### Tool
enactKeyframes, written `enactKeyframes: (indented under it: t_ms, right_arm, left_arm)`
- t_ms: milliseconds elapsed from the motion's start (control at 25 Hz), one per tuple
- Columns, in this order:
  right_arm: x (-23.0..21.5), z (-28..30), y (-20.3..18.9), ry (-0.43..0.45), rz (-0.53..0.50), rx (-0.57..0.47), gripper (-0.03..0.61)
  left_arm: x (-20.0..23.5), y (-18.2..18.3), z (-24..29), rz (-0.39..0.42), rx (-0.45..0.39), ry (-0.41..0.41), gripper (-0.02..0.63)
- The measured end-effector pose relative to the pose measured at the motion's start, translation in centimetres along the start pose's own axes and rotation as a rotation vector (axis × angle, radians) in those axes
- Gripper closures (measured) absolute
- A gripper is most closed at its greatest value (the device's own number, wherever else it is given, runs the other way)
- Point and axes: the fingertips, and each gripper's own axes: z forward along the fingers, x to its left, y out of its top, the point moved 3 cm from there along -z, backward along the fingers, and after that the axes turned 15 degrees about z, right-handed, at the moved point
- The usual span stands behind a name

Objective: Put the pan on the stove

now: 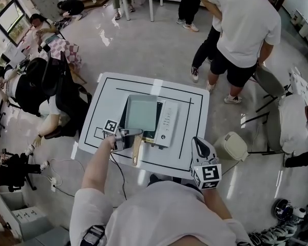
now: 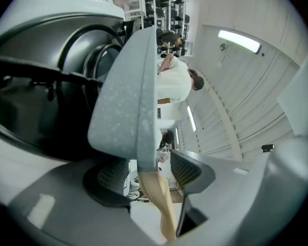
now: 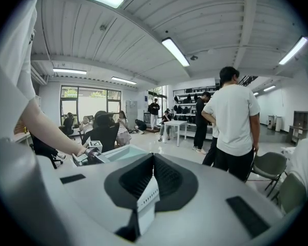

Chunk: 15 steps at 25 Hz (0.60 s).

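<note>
The right gripper (image 1: 196,140) is hovering nearest the person, off the near right corner of the tabletop (image 1: 191,111), its marker cube facing up. Its fingers (image 3: 167,178) are pressing flat against each other with nothing between them.

The left gripper (image 1: 127,134) is reaching over the near left part of the tabletop at the end of a bare forearm. Its fingers (image 2: 187,169) are standing apart on either side of the pan's wooden handle (image 1: 137,149) – the handle is running between them, but with a gap showing on the left side, so the pads are not clamping it.

The pan (image 1: 142,111) is sitting on the stove (image 1: 168,122), covering its left part, with the handle pointing back toward the person and jutting out over the tabletop. It is a rectangular pan, pale grey-green, with low straight walls and a flat floor; in the left gripper view its outer side is showing a fine pale speckle, and the handle is a light, bare wood joined at the middle of the near wall. The stove is a white portable cooker – its control strip is lying to the right of the pan, and a dark top is showing along the pan's left edge. Both are lying inside black lines marked on the white tabletop.

Beyond the tabletop, a person in a white T-shirt (image 1: 244,19) is standing on the glossy floor beside a folding chair (image 1: 269,83), and other people are sitting at the far left.
</note>
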Motion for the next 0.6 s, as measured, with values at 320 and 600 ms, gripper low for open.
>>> enactKeyframes:
  t_ms: [320,600]
  right_arm:
    - [0.3,-0.4,0.3,0.014,-0.004,-0.015,0.569]
    - [0.8,-0.8,0.4,0.048,0.007,-0.027,0.569]
  left_arm:
    - [-2.1,0.1,-4.4,0.049,-0.303,-0.024,0.360]
    - [-2.7,-3.3,-10.7,0.184,-0.563,0.308,0.550]
